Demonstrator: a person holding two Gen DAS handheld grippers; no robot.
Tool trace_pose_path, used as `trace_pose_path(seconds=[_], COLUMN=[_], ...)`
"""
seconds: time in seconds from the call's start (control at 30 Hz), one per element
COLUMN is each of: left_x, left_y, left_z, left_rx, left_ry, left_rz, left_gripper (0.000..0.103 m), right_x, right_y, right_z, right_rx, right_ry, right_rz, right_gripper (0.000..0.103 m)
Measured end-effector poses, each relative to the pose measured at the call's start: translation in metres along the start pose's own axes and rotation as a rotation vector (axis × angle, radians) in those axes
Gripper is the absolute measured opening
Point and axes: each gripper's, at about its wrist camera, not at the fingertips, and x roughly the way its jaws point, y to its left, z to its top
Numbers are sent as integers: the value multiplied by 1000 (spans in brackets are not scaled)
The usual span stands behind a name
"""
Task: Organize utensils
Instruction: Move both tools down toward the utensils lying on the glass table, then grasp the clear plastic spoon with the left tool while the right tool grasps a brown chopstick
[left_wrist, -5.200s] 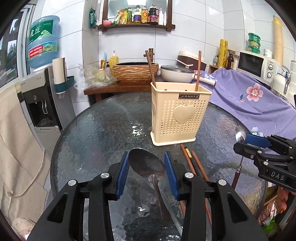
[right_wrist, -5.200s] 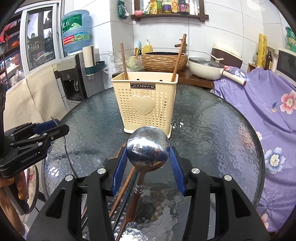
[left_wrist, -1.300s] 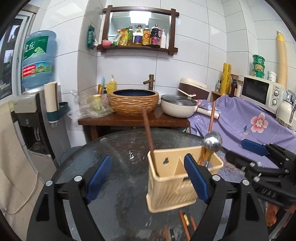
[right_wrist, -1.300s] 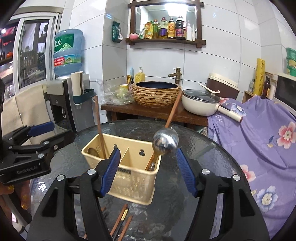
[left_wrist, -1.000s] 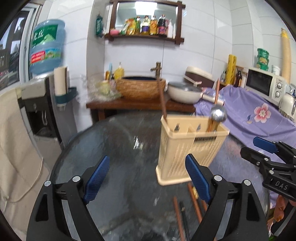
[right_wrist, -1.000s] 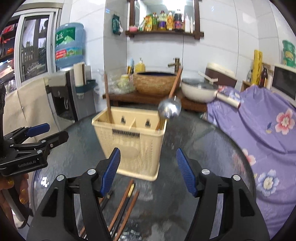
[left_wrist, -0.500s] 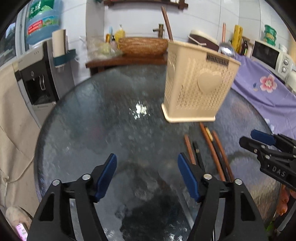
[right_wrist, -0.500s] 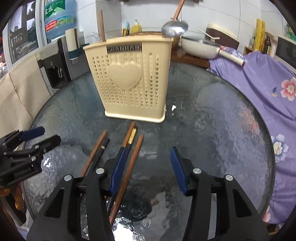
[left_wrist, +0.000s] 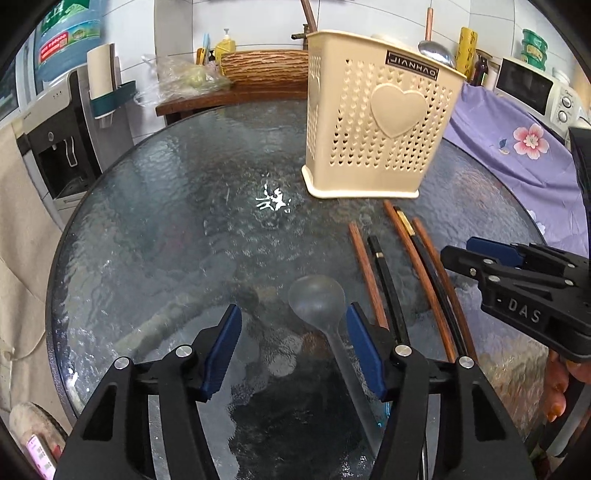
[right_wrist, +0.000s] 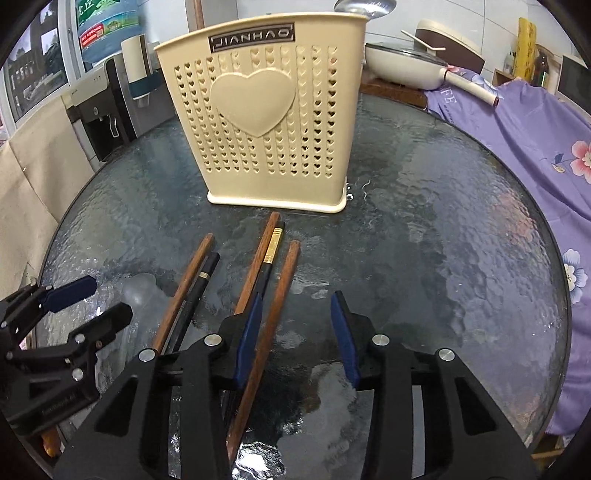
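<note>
A cream perforated utensil holder stands on the round glass table, with a steel ladle and wooden handles poking out of its top; it also shows in the right wrist view. My left gripper is open, low over a clear plastic spoon that lies between its fingers. Several chopsticks, brown and black, lie on the glass to the right. My right gripper is open and empty; one brown chopstick lies beside its left finger.
A water dispenser stands off the table to the left. A wooden side table with a woven basket is behind. A purple floral cloth, a pan and a microwave are to the right.
Both grippers have dropped from above the holder down to the table. The left one now straddles the clear spoon; the right one has come over the chopsticks. Both stay open.
</note>
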Motion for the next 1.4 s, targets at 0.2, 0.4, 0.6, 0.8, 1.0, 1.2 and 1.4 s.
trace_pose_path(seconds=[0.2, 0.4, 0.6, 0.8, 1.0, 1.2, 1.4], left_x=[3, 8, 10, 14, 16, 19, 21], left_y=[-3, -7, -10, -13, -14, -17, -17], left_z=[-1, -3, -1, 2, 5, 10, 13], left_rx=[10, 20, 24, 29, 29, 36, 38], left_ry=[12, 24, 22, 21, 24, 34, 40], left_rz=[0, 19, 34, 43, 49, 54, 52], left_gripper=[56, 53, 51, 49, 47, 47, 43], right_x=[7, 12, 19, 23, 27, 29, 31], right_y=[3, 7, 11, 13, 11, 10, 10], right_z=[3, 6, 10, 14, 20, 24, 26], right_rx=[4, 0, 13, 25, 42, 50, 49], right_ry=[22, 35, 58, 54, 57, 60, 63], right_rz=[-22, -53, -62, -77, -81, -83, -85], right_gripper=[36, 30, 26, 24, 24, 24, 23])
